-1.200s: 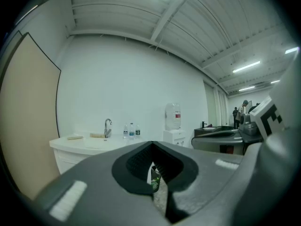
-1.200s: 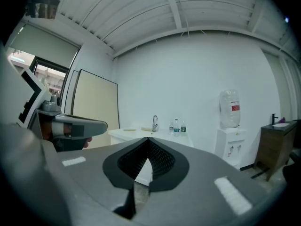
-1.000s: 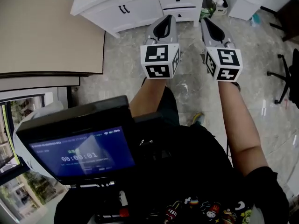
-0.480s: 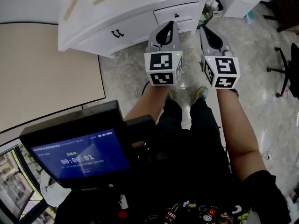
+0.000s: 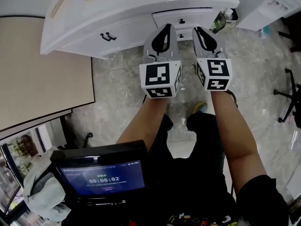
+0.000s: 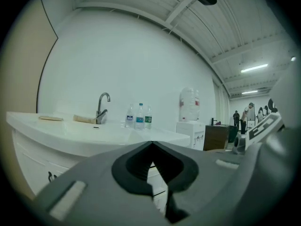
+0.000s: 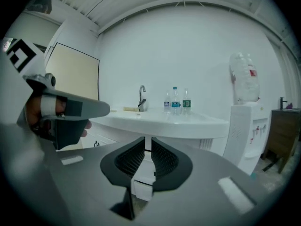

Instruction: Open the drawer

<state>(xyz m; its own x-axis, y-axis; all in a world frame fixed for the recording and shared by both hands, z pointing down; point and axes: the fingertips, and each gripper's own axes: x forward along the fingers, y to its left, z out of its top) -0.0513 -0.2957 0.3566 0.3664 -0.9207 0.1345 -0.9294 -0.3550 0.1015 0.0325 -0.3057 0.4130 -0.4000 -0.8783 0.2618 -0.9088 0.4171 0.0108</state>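
White vanity (image 5: 94, 32), closed white drawer (image 5: 197, 16).

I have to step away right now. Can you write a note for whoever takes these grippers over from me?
Left gripper: jaws together, empty, in the air short of the white cabinet.
Right gripper: jaws a narrow slit apart, empty, beside the left one.
Top drawer: shut; its dark knob is ahead of both grippers, untouched.
Done: nothing on the drawer yet.
Left: bring one gripper to the knob, close on it, pull the drawer out.
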